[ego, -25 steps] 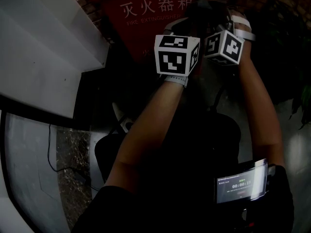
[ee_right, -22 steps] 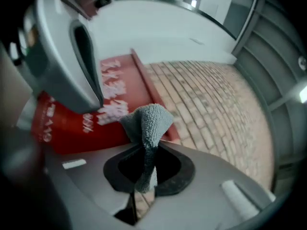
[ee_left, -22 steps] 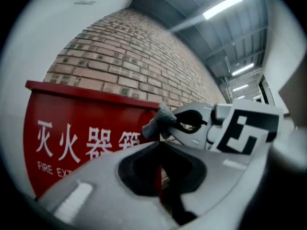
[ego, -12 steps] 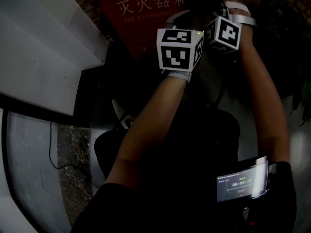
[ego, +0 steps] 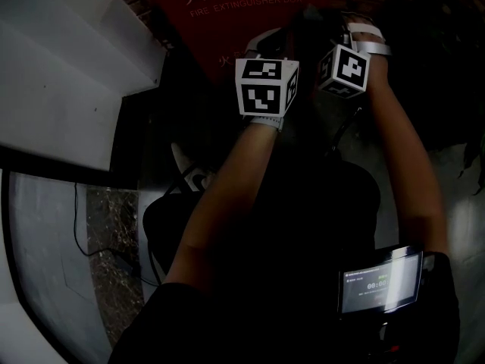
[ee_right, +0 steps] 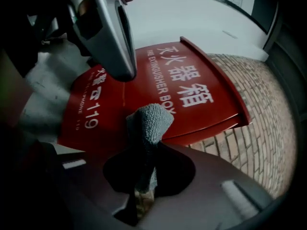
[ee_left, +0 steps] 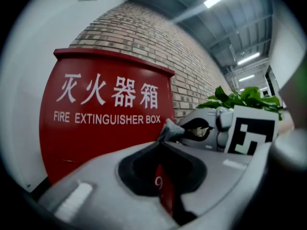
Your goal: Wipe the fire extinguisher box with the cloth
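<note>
Head cam sits up high, looking steeply down, with the fire extinguisher box at the top edge of its shot. The left gripper view is low and close, facing the box's lettered front, with the right gripper at its right. The right gripper view is equally close but rolled sideways, left gripper top left. All three share that lettering.

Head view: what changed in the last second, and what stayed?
The fire extinguisher box slid up the frame, its top lettering now cut off. The left gripper drifted slightly left. Both stay raised side by side before the box, the right gripper shut on the cloth.
</note>
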Demonstrator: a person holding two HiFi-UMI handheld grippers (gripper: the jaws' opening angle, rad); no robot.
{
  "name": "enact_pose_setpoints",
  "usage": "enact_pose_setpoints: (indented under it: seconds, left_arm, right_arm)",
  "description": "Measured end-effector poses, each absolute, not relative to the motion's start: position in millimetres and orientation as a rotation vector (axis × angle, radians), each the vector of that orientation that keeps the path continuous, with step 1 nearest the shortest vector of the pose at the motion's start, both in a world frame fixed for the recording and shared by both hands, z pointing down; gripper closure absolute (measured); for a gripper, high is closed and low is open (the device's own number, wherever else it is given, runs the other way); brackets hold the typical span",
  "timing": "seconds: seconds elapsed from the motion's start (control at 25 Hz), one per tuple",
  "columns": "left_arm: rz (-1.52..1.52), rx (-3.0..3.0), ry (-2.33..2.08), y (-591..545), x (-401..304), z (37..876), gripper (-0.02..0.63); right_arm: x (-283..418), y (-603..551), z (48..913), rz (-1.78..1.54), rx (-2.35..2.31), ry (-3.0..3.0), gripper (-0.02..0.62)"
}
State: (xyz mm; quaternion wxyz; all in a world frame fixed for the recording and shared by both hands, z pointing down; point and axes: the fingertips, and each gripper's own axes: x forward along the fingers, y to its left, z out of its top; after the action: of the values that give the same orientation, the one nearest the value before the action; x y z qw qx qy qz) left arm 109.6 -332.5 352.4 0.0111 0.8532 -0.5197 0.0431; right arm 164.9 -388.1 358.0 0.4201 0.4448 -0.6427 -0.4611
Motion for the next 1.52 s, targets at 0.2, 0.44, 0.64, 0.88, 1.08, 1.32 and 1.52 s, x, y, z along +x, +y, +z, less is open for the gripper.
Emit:
enact_pose_setpoints:
  seconds: [0.2, 0.44, 0.64, 0.88, 1.08, 1.32, 1.52]
  left_arm:
    - [0.175, 2.639, -1.592, -332.4, 105.5, 394.4, 0.604]
    - [0.204, 2.604, -1.578, -335.8, 99.0, 425.4, 0.604]
    - [0.222, 2.600, -1.565, -339.2, 97.4, 446.2, 0.604]
    - [0.242, 2.560, -1.556, -348.0, 91.0, 476.9, 0.604]
    - [0.252, 2.552, -1.544, -347.7, 85.4, 486.6, 0.604]
    - [0.265, 2.583, -1.464, -329.2, 74.4, 457.0, 0.604]
    - [0.208, 2.627, -1.457, -309.7, 54.2, 372.1, 0.604]
  right_arm:
    - [155.3, -385.3, 422.0, -1.076, 1.026, -1.662, 0.566]
    - [152.1, -385.3, 504.1, -0.990, 0.879, -1.625, 0.568]
    - [146.9, -381.4, 564.2, -0.919, 0.781, -1.640, 0.568]
    - [142.3, -377.8, 636.5, -0.848, 0.598, -1.608, 0.568]
    - [139.7, -378.3, 669.3, -0.804, 0.534, -1.599, 0.568]
    - [126.8, -367.1, 636.9, -0.740, 0.570, -1.738, 0.568]
    - [108.1, -343.4, 530.9, -0.773, 0.614, -1.851, 0.568]
